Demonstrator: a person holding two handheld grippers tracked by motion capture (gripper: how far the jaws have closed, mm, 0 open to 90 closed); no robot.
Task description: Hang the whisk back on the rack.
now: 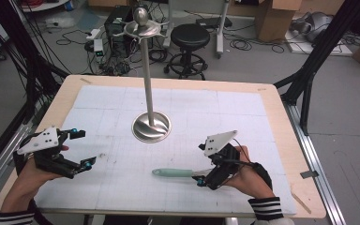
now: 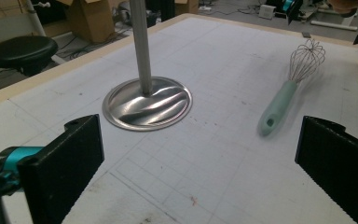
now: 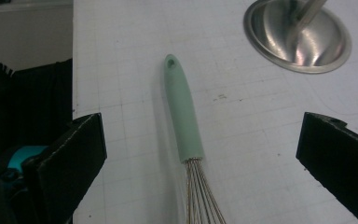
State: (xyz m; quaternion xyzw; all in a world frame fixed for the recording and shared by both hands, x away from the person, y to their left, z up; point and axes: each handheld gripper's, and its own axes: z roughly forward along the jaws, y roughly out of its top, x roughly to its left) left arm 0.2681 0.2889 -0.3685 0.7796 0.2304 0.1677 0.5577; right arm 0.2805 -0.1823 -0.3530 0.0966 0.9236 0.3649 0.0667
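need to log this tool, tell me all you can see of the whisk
The whisk has a pale mint-green handle, smooth and plastic-looking, with a small hanging hole at its rounded end, and a balloon of thin metal wires at the other end. It lies flat on the white gridded mat, near the front edge, handle pointing toward the left side, with the stand's round base behind it. The right hand-held gripper hangs over the wire end with its jaws wide apart on either side; nothing grips it.
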